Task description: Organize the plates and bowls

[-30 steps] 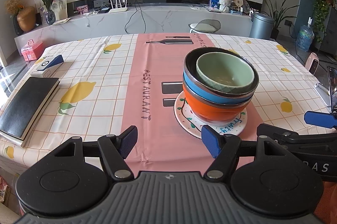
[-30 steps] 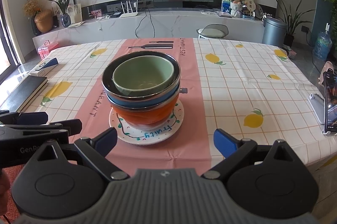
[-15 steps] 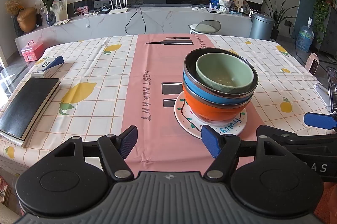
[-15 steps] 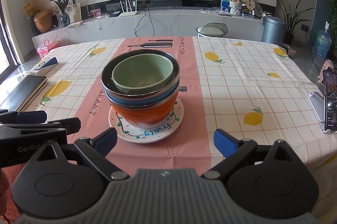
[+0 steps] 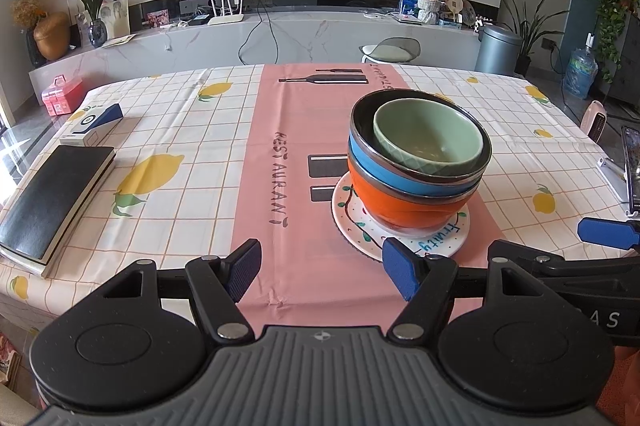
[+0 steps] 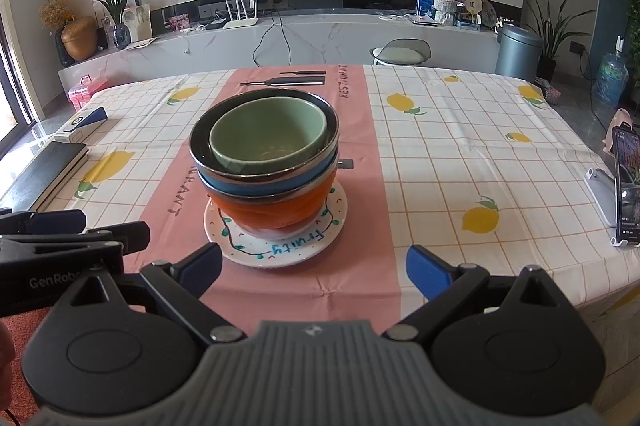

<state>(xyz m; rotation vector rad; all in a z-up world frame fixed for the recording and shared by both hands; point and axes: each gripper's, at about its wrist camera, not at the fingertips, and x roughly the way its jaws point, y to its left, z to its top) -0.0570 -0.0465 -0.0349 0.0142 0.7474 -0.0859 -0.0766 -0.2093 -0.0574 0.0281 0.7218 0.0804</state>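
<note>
A small green ceramic bowl [image 5: 430, 141] is sitting inside a blue steel-rimmed bowl [image 5: 400, 169], which is nesting in an orange bowl [image 5: 404, 203] standing on a white painted plate [image 5: 436, 244], right of centre in the left wrist frame. A black hardcover book [image 5: 52, 197] is lying at the left edge, with a small white and blue box [image 5: 92, 123] just behind it.

Green bowl [image 5: 430, 139]: glazed ceramic, glossy, faceted outside; blue bowl [image 5: 384, 169] and orange bowl [image 5: 404, 205]: matt coloured shells with shiny metal rims. Plate [image 5: 436, 242]: glossy white, painted. Ahead of both grippers, tablecloth [image 6: 440, 145]: smooth, creased; pads [image 5: 400, 268]: ribbed blue plastic.
</note>
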